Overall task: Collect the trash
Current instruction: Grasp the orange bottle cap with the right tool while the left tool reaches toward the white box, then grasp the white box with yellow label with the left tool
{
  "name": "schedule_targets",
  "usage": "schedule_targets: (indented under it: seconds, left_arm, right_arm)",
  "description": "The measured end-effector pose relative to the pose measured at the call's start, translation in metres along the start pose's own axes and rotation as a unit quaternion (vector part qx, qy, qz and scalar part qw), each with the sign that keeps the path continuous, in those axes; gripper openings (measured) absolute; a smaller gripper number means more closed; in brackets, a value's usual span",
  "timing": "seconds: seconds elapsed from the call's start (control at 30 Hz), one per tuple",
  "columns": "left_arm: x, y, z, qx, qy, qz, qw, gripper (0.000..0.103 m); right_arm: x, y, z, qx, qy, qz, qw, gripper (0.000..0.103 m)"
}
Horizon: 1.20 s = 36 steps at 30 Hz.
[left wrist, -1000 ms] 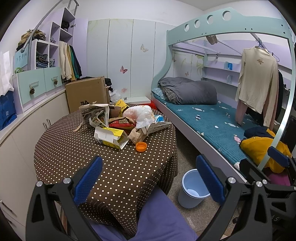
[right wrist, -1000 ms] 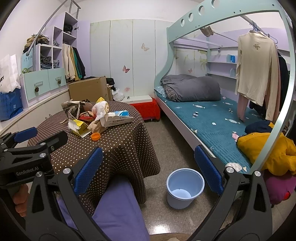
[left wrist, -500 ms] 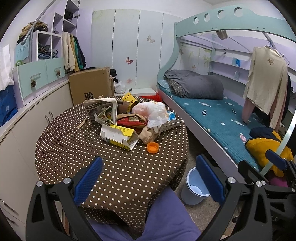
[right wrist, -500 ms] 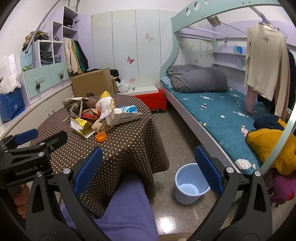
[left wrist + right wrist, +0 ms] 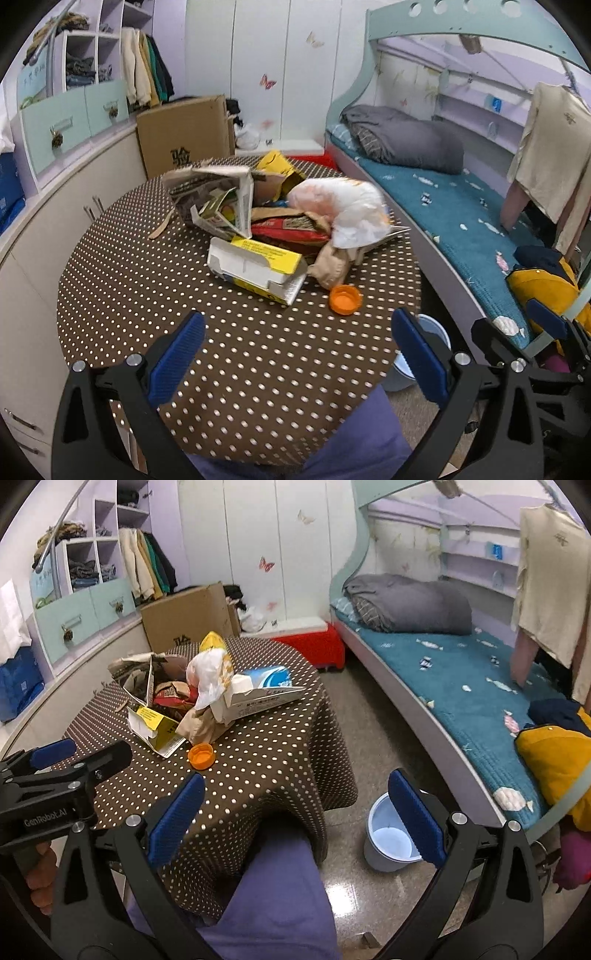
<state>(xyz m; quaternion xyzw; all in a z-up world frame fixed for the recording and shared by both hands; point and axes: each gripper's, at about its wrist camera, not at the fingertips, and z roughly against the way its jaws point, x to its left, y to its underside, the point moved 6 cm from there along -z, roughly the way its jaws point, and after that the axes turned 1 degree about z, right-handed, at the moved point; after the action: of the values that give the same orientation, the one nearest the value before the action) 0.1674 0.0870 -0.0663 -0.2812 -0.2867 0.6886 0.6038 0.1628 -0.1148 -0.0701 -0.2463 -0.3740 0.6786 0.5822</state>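
Bare tablecloth before trash pile (probably reachable)

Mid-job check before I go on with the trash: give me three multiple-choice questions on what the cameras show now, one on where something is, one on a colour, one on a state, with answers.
1. Where does the pale blue plastic bucket stand?
A. On the floor between the round table and the bed
B. On the polka-dot tablecloth
C. On the teal mattress

2. What colour is the small round plastic cap lying nearest the grippers on the brown polka-dot tablecloth?
A. Green
B. Orange
C. White

3. How is the left gripper?
A. Shut on the yellow and white carton
B. Open, holding nothing
C. Shut on the cap

Answers:
1 A: the right wrist view shows the bucket on the tiled floor beside the table's hanging cloth.
2 B: both views show the cap orange, at the near edge of the trash pile.
3 B: its blue pads stand wide apart with only tablecloth between them; the right gripper is open too.
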Motion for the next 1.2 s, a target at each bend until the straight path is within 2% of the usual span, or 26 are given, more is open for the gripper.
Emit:
schedule_targets:
  seconds: [0.5,0.57,0.67,0.7,0.73,0.77,0.83,0.97,1.2]
  left_arm:
    - [0.082,-0.005,-0.043,0.051,-0.052,0.057,0.9958,0.098]
    - [0.089,-0.006,-0.045,0.053,-0.042,0.061,0.9958,0.098]
    - [0.094,-0.010,-0.049,0.054,-0.035,0.063,0.9959,0.098]
    - [0.095,-0.011,-0.050,0.054,-0.035,0.061,0.9960,0.098]
    - [0.095,-0.011,-0.052,0.054,-0.035,0.059,0.9962,0.098]
    - [0.095,-0.013,-0.054,0.056,-0.032,0.055,0.9964,0.098]
    - [0.093,-0.015,-0.059,0.057,-0.018,0.047,0.9971,0.098]
    - [0.081,-0.025,-0.071,0.058,0.011,0.019,0.9981,0.098]
    - [0.052,-0.034,-0.095,0.068,0.044,-0.024,0.9964,0.099]
  right_arm:
    - [0.067,-0.012,-0.078,0.066,-0.068,0.049,0.994,0.097]
    - [0.076,-0.012,-0.088,0.073,-0.067,0.061,0.993,0.095]
    - [0.087,-0.011,-0.101,0.081,-0.070,0.079,0.991,0.086]
    - [0.090,-0.010,-0.105,0.085,-0.070,0.084,0.990,0.078]
    - [0.092,-0.009,-0.111,0.093,-0.067,0.089,0.989,0.066]
    - [0.095,-0.007,-0.116,0.100,-0.065,0.091,0.989,0.061]
    - [0.096,-0.008,-0.116,0.092,-0.055,0.102,0.989,0.029]
    - [0.092,-0.011,-0.113,0.100,-0.073,0.091,0.988,0.030]
    - [0.069,-0.017,-0.100,0.087,-0.049,0.068,0.993,0.030]
